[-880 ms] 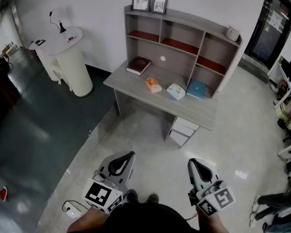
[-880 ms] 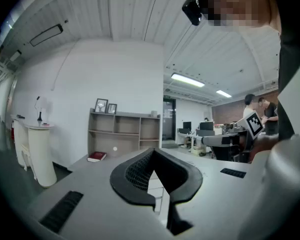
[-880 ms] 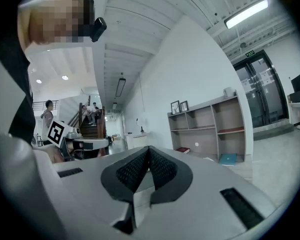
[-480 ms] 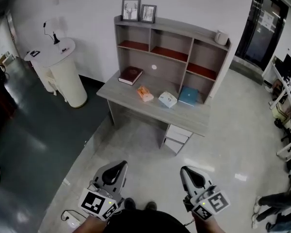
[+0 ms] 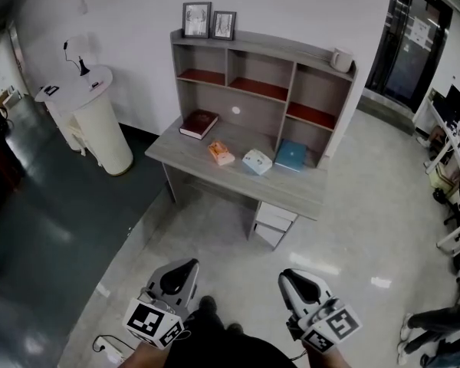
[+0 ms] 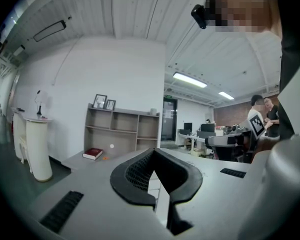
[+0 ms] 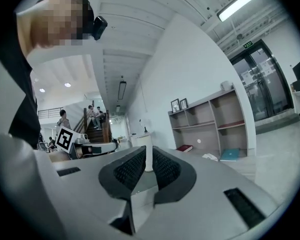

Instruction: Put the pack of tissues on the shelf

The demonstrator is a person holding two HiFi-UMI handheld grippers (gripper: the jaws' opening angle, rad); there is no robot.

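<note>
A light blue-and-white tissue pack (image 5: 257, 161) lies on the grey desk (image 5: 215, 176), between an orange pack (image 5: 220, 153) and a teal box (image 5: 290, 156). The shelf unit (image 5: 263, 76) stands on the desk's back edge with open compartments. My left gripper (image 5: 176, 278) and right gripper (image 5: 297, 286) hover low over the floor, far short of the desk, both shut with nothing in them. In the right gripper view the shelf (image 7: 210, 124) and pack (image 7: 210, 157) show beyond the shut right gripper (image 7: 147, 159). The left gripper (image 6: 154, 159) faces the shelf (image 6: 122, 131) too.
A dark red book (image 5: 200, 123) lies at the desk's left end. Two picture frames (image 5: 209, 21) and a mug (image 5: 341, 59) sit on top of the shelf. A drawer unit (image 5: 274, 222) is under the desk. A white round stand (image 5: 92, 113) stands left; office desks and people are at the right.
In the head view the desk and shelf have slid left and slightly down. Both grippers sit lower in the frame and remain shut and empty.
</note>
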